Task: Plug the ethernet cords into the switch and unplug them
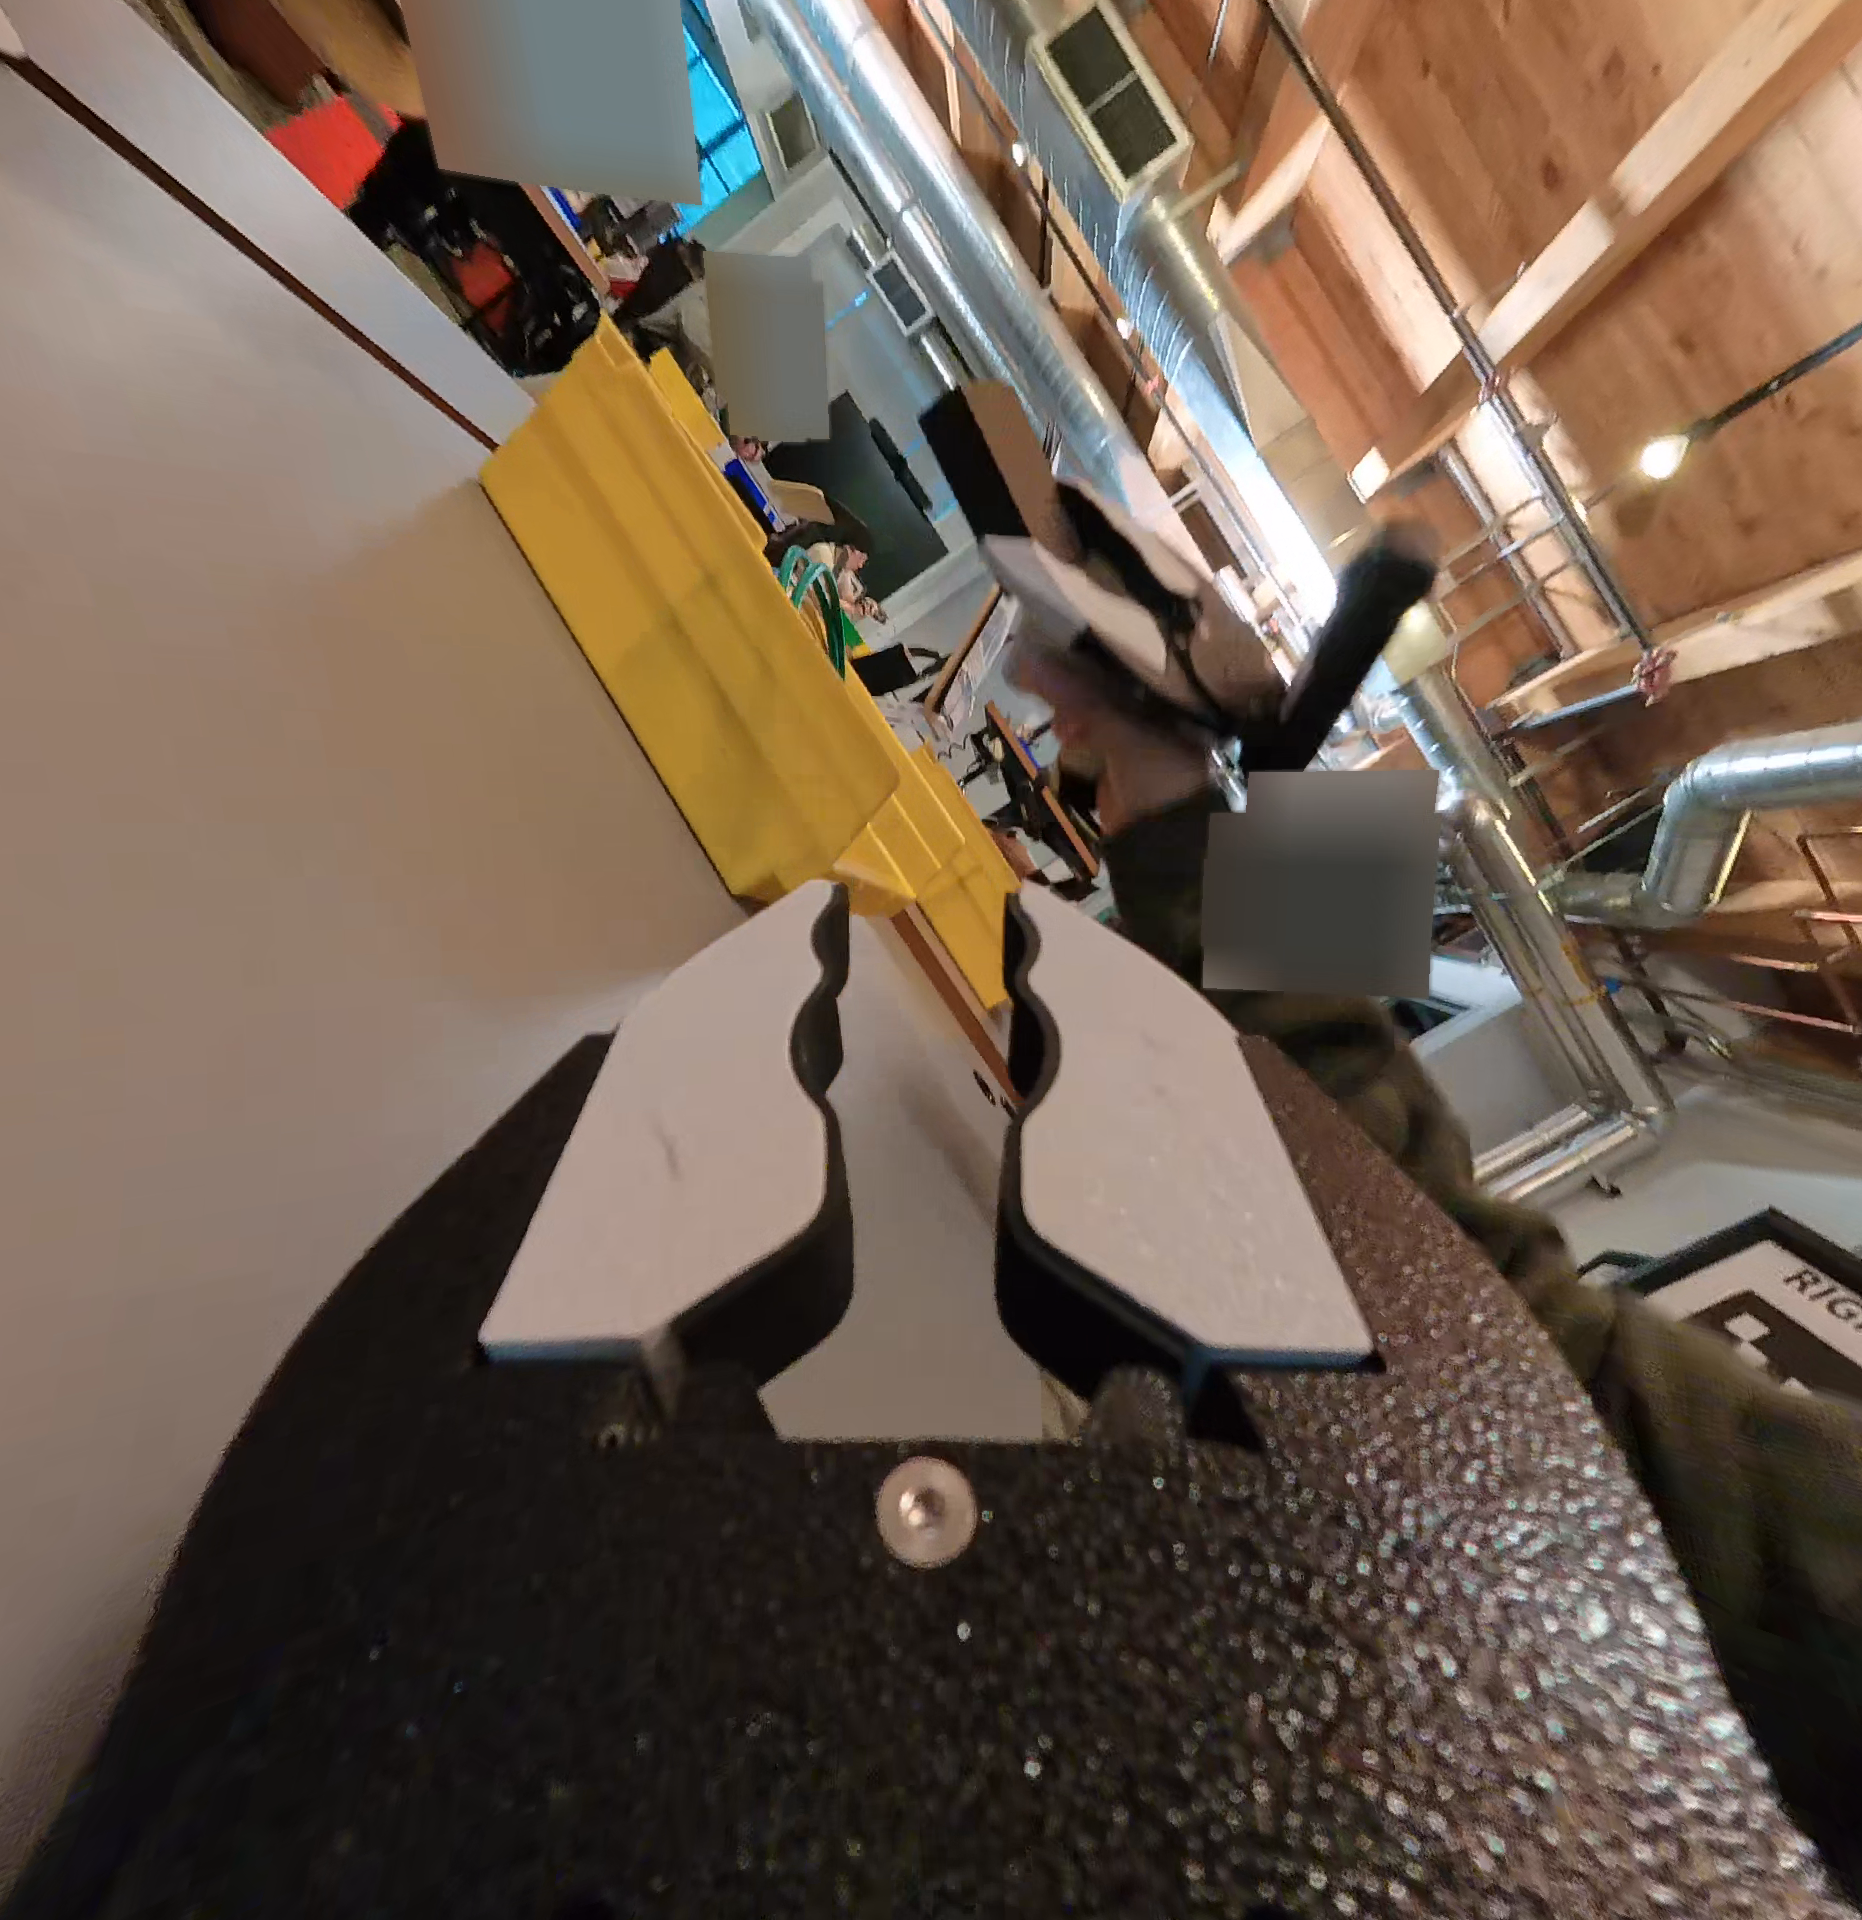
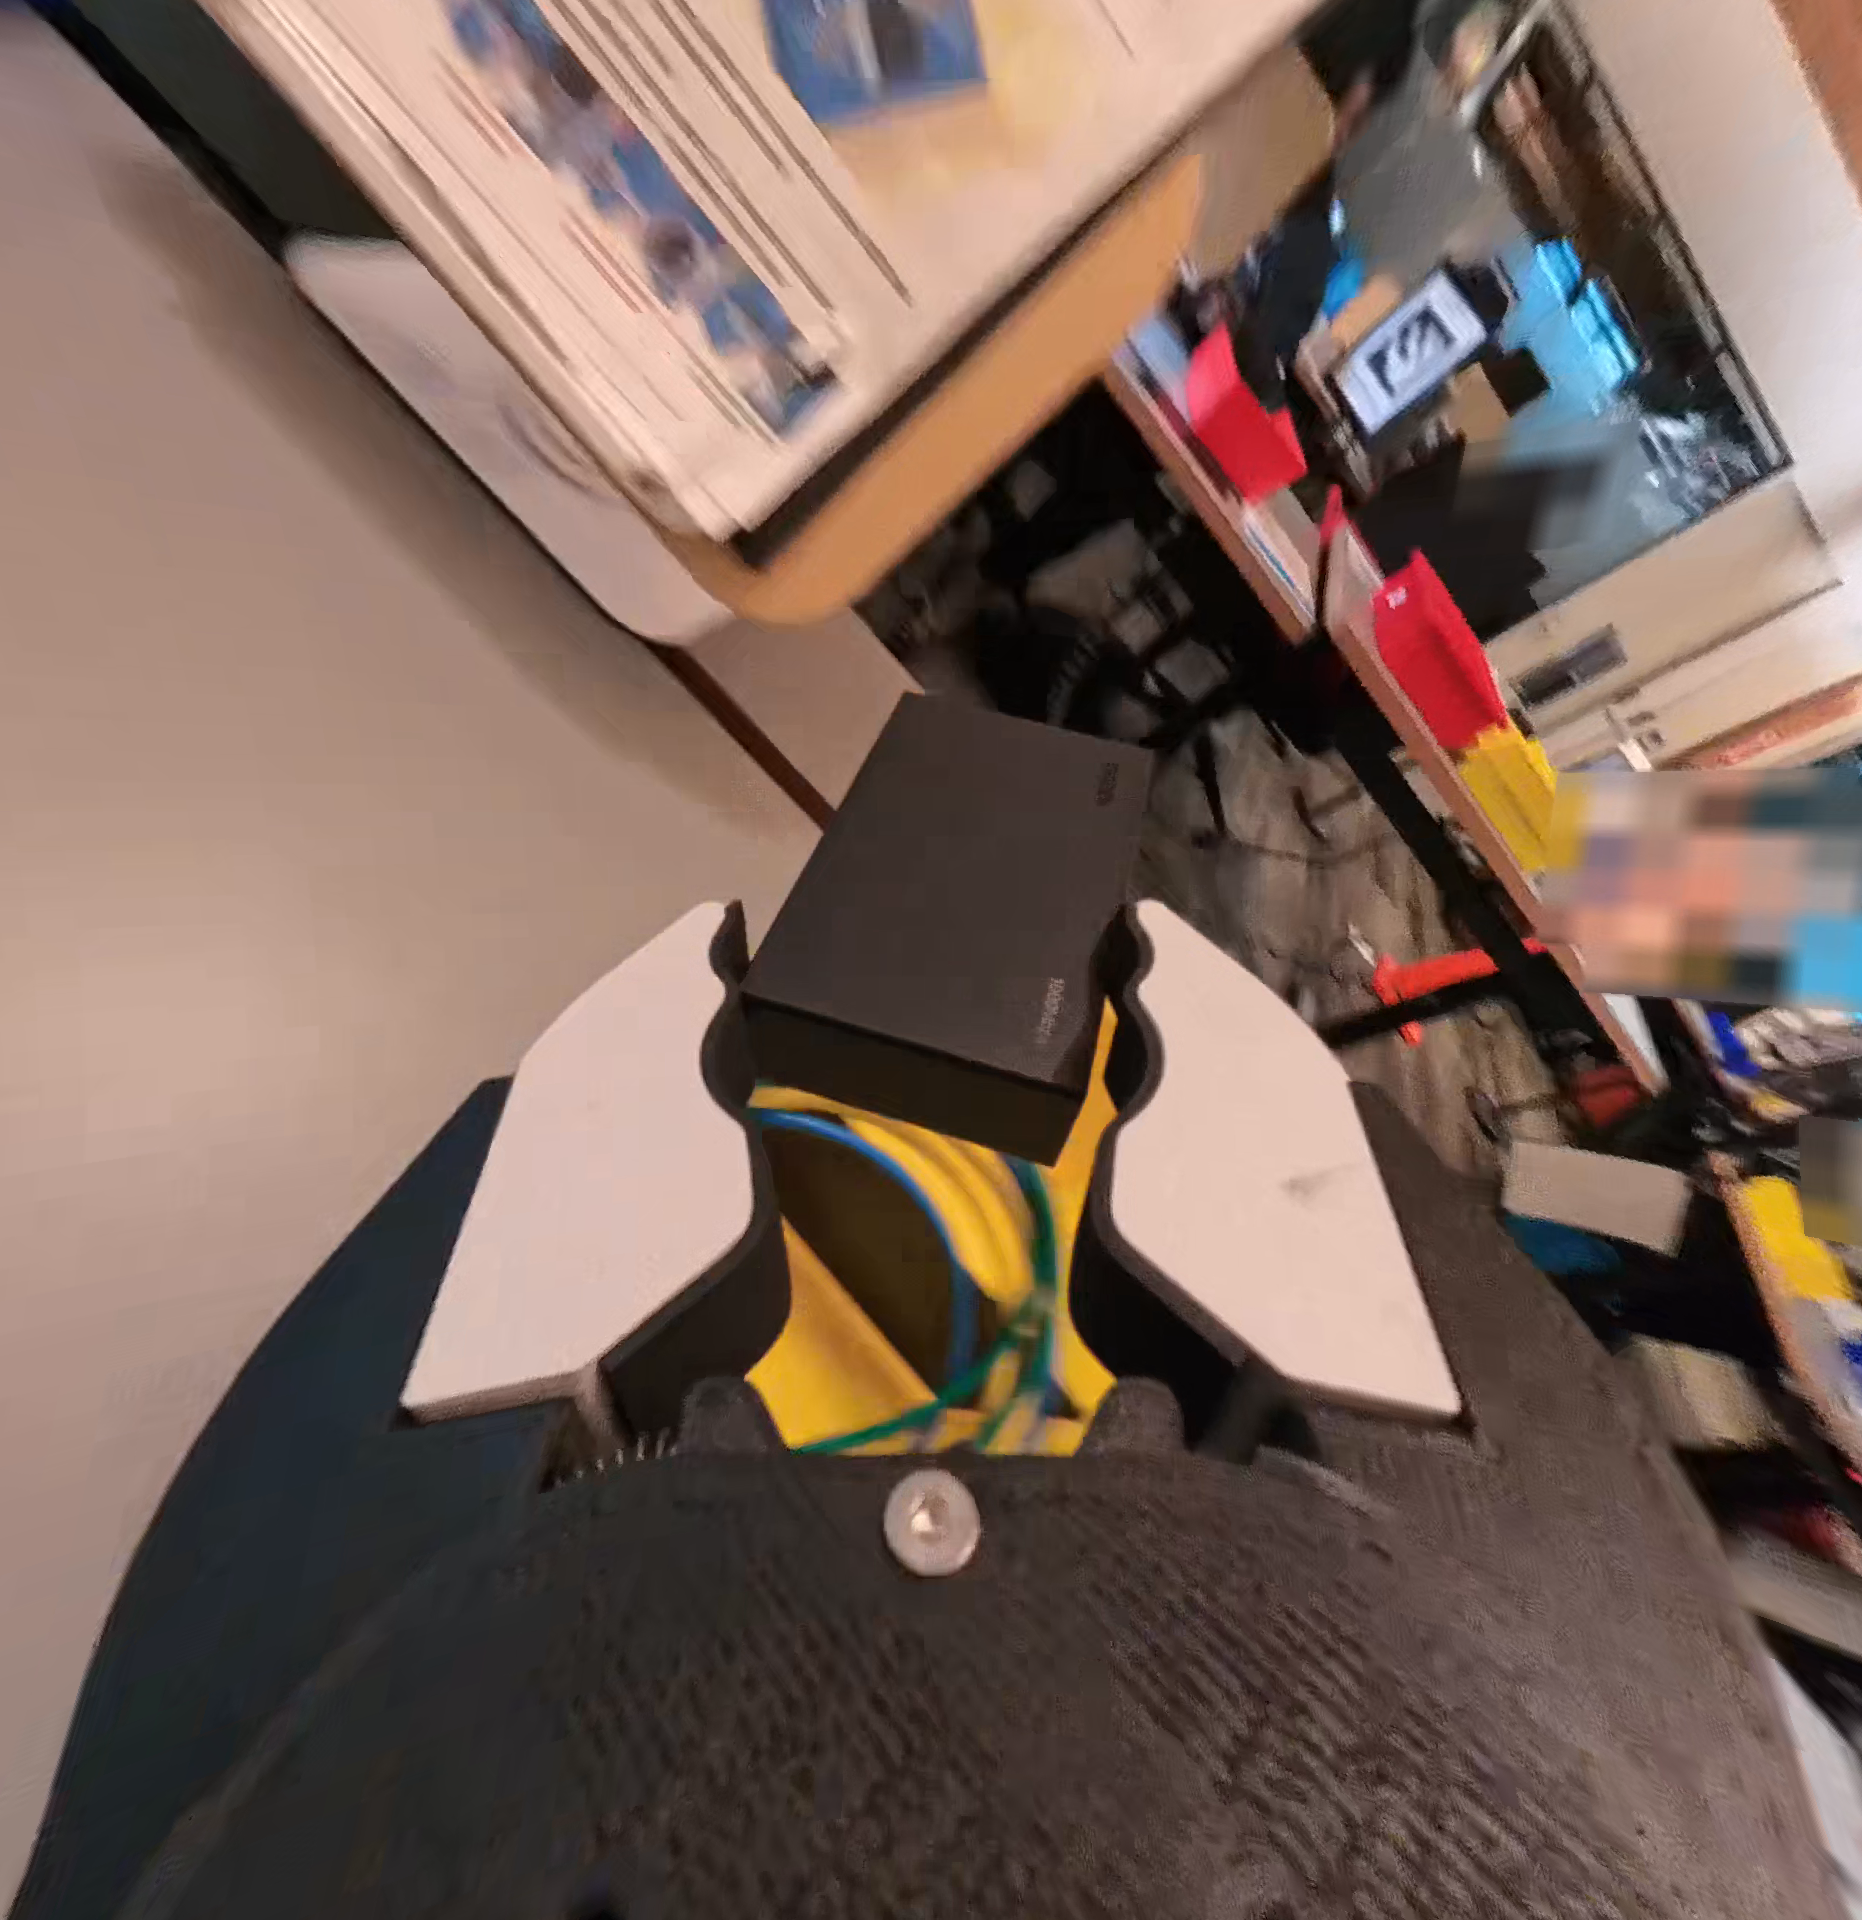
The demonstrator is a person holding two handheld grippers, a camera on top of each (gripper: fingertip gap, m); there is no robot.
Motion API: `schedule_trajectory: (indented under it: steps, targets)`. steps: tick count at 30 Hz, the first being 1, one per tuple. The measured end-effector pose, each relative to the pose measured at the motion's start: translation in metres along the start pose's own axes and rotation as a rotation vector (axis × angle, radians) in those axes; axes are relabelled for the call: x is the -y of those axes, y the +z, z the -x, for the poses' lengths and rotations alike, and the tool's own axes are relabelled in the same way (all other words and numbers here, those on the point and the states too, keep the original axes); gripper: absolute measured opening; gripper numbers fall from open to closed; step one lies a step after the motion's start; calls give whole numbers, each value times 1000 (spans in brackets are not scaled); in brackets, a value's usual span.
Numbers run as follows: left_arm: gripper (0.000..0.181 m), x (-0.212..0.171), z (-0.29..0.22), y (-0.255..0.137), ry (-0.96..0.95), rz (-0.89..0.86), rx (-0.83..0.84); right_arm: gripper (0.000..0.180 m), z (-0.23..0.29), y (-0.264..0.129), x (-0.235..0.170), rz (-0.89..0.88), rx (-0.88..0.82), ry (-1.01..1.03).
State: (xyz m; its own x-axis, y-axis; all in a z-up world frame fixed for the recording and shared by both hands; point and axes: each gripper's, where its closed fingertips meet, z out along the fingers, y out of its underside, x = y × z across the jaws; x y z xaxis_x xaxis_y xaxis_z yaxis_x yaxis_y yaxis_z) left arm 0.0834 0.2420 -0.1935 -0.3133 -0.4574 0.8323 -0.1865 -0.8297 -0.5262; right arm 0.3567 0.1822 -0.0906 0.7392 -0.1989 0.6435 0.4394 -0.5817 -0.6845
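In the right wrist view my right gripper (image 2: pixel 927 961) is shut on the black switch (image 2: pixel 948 894), a small flat box, pinching its near end between both fingertips. It hangs tilted above a yellow bin (image 2: pixel 833 1351) that holds coiled blue, green and yellow ethernet cords (image 2: pixel 1020 1320). No cord shows plugged into the switch; its port side is hidden. In the left wrist view my left gripper (image 1: pixel 927 935) is open and empty, low over the white table (image 1: pixel 231 727). Green cord loops (image 1: pixel 818 592) poke out of a yellow bin (image 1: pixel 698 665) farther ahead.
A row of yellow bins runs along the table's right edge in the left wrist view. A person's olive sleeve (image 1: pixel 1529 1299) and a black-and-white marker plate (image 1: pixel 1800 1340) lie to the right. In the right wrist view, shelves with red and yellow bins (image 2: pixel 1426 644) stand beyond the table edge.
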Motion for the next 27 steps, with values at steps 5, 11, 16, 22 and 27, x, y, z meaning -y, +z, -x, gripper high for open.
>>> schedule_trajectory:
  steps: [5,11,16,22,27]
  targets:
    - [24,-7,3,2,4,37,-24,67,-62,45,-51,291,7,-111]
    - [23,-7,11,-1,54,66,4,67,-66,76,-108,625,177,-211]
    - [22,-12,15,0,47,96,5,67,-72,80,-150,970,346,-655]
    - [22,-18,15,4,63,124,11,63,-66,93,-167,1063,449,-908]
    - [22,-21,16,6,75,139,23,53,-65,99,-151,910,409,-868]
